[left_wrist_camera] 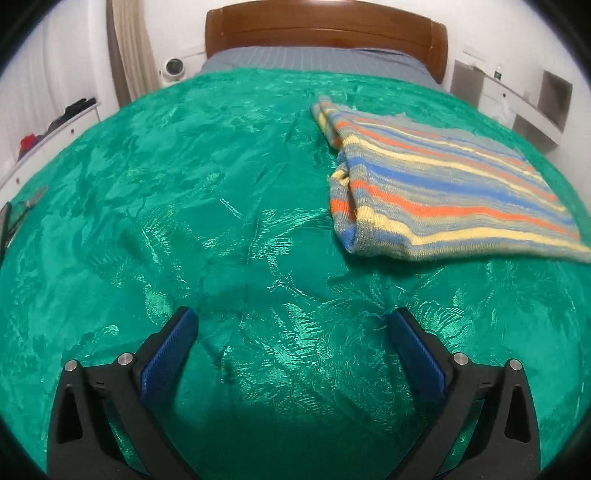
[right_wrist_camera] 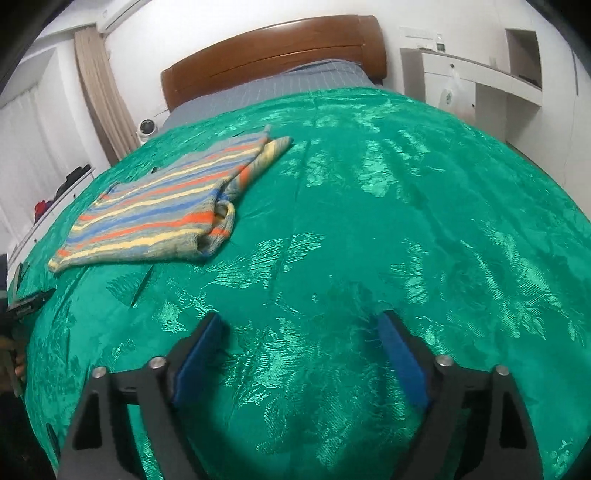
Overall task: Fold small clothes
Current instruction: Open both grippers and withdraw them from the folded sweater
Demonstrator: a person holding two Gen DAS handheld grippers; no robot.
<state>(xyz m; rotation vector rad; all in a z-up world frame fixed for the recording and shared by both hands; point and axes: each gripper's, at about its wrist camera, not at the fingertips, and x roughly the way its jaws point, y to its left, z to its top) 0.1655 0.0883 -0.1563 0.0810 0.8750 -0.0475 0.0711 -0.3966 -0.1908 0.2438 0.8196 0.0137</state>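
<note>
I've got both grippers spread empty over the bedspread: sweater lies between them, ahead-right of L gripper, ahead-left of R gripper

bedspread: green cloth, shiny, with a woven leaf pattern
striped sweater: knitted wool, soft, fuzzy, not shiny
headboard: brown wood, smooth, a bit glossy
bed sheet: grey cloth, dull
left hand-held gripper: black dull plastic, blue ribbed pads, shiny metal pins
curtain: beige cloth
</note>
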